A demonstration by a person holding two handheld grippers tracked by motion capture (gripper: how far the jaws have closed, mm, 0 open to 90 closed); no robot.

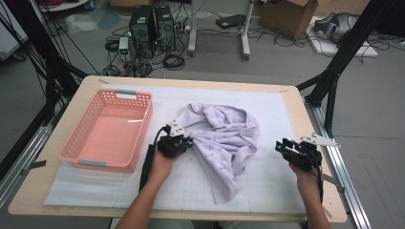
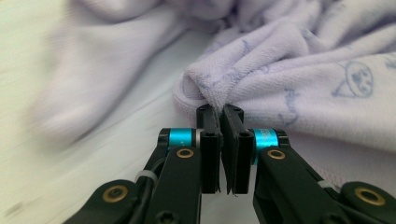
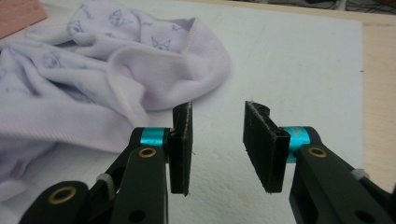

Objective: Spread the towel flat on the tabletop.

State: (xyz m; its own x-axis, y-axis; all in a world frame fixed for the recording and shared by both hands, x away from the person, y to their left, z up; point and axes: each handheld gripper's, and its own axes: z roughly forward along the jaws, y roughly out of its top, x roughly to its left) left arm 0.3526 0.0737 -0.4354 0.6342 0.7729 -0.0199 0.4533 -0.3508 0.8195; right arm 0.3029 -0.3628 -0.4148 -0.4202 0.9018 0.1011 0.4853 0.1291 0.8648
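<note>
Pink basket (image 1: 79,143) holds nothing; left hand-held gripper (image 1: 190,141) grasping towel (image 1: 229,138); right (image 1: 282,147) released.

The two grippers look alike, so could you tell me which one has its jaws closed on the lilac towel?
The left gripper: its jaws pinch a fold of the lilac towel. The right gripper stands apart with jaws open and nothing between them.

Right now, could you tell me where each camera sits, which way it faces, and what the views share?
High view: above the person's side, looking forward and down at the table, pink basket and towel; both forearms show.
Left gripper view: rides the left gripper, facing the towel fold pinched in its jaws.
Right gripper view: rides the right gripper, jaws open over the mat.
All share the lilac towel.
</note>
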